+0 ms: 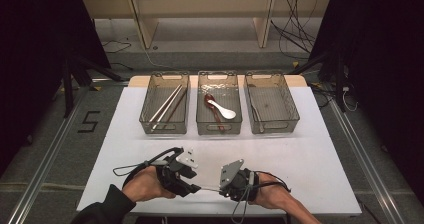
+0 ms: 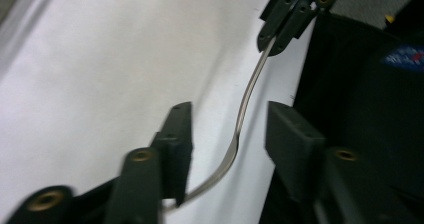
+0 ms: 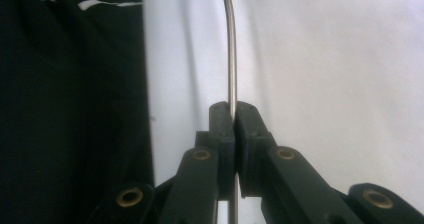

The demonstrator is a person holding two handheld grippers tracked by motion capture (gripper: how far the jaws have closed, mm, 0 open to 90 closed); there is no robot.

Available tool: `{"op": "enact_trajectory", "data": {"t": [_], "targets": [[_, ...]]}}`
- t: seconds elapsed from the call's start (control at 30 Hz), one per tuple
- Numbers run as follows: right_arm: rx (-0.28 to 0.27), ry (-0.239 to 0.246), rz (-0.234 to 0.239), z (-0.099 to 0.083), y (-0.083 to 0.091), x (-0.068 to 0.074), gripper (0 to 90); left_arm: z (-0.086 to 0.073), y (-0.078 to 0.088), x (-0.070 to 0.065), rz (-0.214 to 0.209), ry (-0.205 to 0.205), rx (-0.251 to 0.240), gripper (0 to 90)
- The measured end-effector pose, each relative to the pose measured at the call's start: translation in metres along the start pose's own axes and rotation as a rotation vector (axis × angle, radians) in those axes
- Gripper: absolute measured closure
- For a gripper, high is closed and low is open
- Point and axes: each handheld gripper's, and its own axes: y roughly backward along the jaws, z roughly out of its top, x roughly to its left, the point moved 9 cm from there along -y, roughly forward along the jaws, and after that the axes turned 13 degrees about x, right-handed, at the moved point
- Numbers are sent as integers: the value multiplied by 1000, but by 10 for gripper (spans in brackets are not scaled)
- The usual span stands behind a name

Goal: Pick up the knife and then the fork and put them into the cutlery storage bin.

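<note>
lying level between the hands, thin metal utensil, perhaps a fork, pinched by right gripper, left gripper parted.

Three clear bins stand in a row at twelve o'clock on the white table: the left bin holds chopsticks, the middle bin a white spoon across a dark one, and the right bin a slim utensil. At six o'clock, the left gripper and right gripper face each other, a thin metal rod spanning between them.
</note>
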Motion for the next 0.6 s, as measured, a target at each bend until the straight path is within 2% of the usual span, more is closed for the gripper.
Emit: {"op": "enact_trajectory", "data": {"t": [0.13, 0.2, 0.3, 0.47, 0.6], "targets": [[15, -30, -24, -6, 1, -10, 878, 2, 7, 8, 17, 47, -48, 401], [23, -47, -43, -9, 2, -14, 878, 1, 10, 10, 9, 75, -66, 377], [27, -87, -59, -14, 4, -21, 878, 0, 14, 16, 30, 111, -89, 328], [24, -151, -105, -25, 11, -40, 877, -4, 22, 26, 52, 164, -141, 283], [17, -202, -141, -36, 21, -55, 877, -7, 27, 33, 70, 198, -160, 252]]}}
